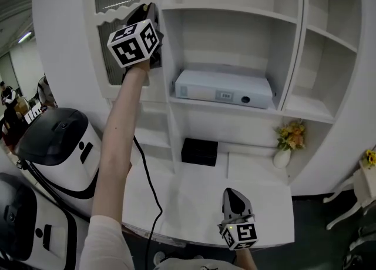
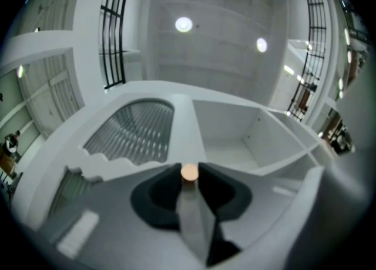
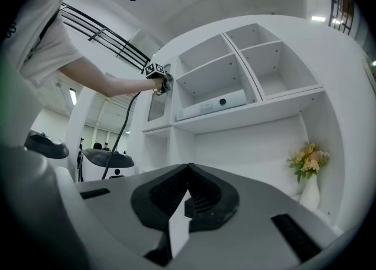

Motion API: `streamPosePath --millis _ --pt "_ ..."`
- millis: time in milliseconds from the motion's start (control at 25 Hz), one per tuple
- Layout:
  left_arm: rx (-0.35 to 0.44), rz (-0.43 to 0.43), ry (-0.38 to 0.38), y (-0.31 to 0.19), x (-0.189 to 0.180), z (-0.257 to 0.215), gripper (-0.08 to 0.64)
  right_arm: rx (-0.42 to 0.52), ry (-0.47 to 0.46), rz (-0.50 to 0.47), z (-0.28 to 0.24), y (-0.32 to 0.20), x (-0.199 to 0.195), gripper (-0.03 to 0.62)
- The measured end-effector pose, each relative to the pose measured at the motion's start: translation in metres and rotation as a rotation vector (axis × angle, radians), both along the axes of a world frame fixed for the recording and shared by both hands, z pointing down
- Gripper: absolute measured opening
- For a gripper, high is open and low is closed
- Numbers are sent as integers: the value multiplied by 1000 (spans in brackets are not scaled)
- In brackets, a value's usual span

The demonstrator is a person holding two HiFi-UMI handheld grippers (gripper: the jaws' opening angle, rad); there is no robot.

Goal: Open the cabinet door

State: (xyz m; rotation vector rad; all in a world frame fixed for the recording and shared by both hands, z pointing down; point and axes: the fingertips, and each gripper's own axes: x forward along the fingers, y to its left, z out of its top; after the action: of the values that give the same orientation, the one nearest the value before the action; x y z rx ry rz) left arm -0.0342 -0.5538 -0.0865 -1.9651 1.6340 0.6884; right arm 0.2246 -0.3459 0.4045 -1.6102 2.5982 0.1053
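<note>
The white cabinet door [image 1: 117, 1] with a ribbed glass pane stands at the upper left of the shelf unit. Its right edge carries a small round peach-coloured knob [image 2: 189, 173]. My left gripper [image 1: 148, 9] is raised against that edge. In the left gripper view the dark jaws of the left gripper [image 2: 189, 167] press on the knob from both sides. The door [image 2: 132, 130] lies flush with the frame. My right gripper [image 1: 232, 193] hangs low over the white desk surface [image 1: 194, 204] with its jaws [image 3: 188, 167] together and nothing between them.
A flat white device [image 1: 223, 89] lies on the middle shelf right of the door. Below it sit a black box [image 1: 200, 151] and a vase of yellow flowers [image 1: 289, 140]. Two rounded white machines [image 1: 59, 139] stand at the left. A black cable [image 1: 150, 192] hangs under my left arm.
</note>
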Motion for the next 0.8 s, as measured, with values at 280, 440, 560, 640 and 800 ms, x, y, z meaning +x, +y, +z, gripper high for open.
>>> streamPosePath --millis 280,440,560,640,800 --pt "36 83 -22 8 -2 0 89 39 -13 51 -8 -6 -24 0" --pt "44 162 -52 17 -2 2 87 62 -16 85 -14 -7 -57 0" --pt "62 210 -69 27 -4 0 86 98 9 76 -24 -3 -91 -1" --pt "76 234 -81 36 -7 -1 86 114 35 72 -27 1 -107 0" --pt "85 296 -94 53 -13 2 86 118 45 77 -30 6 -126 0"
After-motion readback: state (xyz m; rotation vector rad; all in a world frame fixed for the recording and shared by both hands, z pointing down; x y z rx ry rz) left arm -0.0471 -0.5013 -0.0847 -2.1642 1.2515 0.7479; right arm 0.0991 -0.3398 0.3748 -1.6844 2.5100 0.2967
